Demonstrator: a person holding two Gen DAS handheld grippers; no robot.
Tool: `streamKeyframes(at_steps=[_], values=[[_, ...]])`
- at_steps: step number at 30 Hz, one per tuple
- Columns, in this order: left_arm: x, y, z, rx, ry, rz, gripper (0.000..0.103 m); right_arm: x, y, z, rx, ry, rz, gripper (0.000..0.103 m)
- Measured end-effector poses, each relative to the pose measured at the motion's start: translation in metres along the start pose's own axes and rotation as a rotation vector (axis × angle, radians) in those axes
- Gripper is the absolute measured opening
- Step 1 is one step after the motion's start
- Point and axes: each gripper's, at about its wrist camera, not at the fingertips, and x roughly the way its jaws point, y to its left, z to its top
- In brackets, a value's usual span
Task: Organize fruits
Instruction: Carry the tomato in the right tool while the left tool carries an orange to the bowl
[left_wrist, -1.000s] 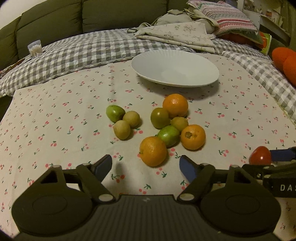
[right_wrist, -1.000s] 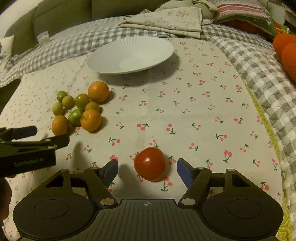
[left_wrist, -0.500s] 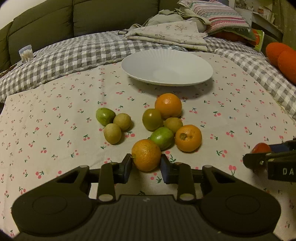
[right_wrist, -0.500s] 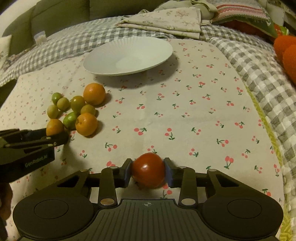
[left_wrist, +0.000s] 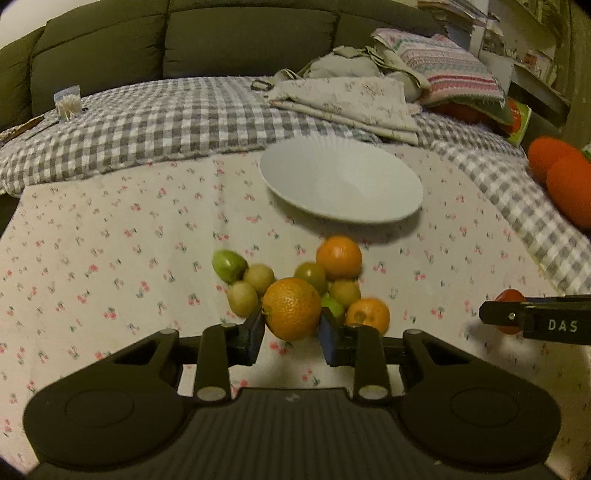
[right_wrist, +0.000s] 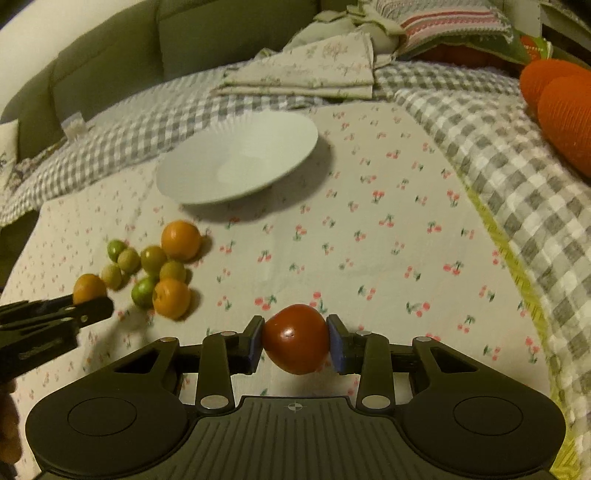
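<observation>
My left gripper (left_wrist: 291, 328) is shut on an orange (left_wrist: 291, 308) and holds it above the cherry-print cloth, in front of the fruit pile. The pile holds two more oranges (left_wrist: 339, 257) and several small green fruits (left_wrist: 229, 264). My right gripper (right_wrist: 295, 341) is shut on a red tomato (right_wrist: 295, 338) lifted off the cloth. A white plate (left_wrist: 341, 184) sits empty beyond the pile; it also shows in the right wrist view (right_wrist: 238, 157). The left gripper shows at the left edge of the right wrist view (right_wrist: 55, 314).
A grey checked blanket (left_wrist: 147, 125) lies behind and to the right of the cloth. Folded cloths and a striped pillow (left_wrist: 450, 70) are at the back. Orange cushions (left_wrist: 565, 181) sit at the far right. A toothpick jar (left_wrist: 68, 103) stands back left.
Both grippers closed from open: the left on the nearest orange, the right on the tomato. Both fruits have since been lifted off the cloth and carried forward.
</observation>
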Motion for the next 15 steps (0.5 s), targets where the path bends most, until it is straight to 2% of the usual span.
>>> streamKeyframes(at_steps=[4, 7, 10, 15], values=[[0.0, -0.003, 0.027, 0.005, 0.008, 0.0, 0.03, -0.003, -0.001, 0.017, -0.005, -0.035, -0.012, 0.035], [0.005, -0.007, 0.047, -0.019, -0.024, -0.013, 0.03, -0.002, 0.002, 0.037, -0.02, -0.061, -0.02, 0.035], [0.021, -0.009, 0.061, -0.023, -0.036, 0.001, 0.03, 0.006, 0.008, 0.058, -0.038, -0.077, -0.021, 0.035], [0.05, -0.009, 0.071, -0.045, -0.026, -0.018, 0.03, 0.029, 0.016, 0.084, -0.049, -0.099, -0.02, 0.035]])
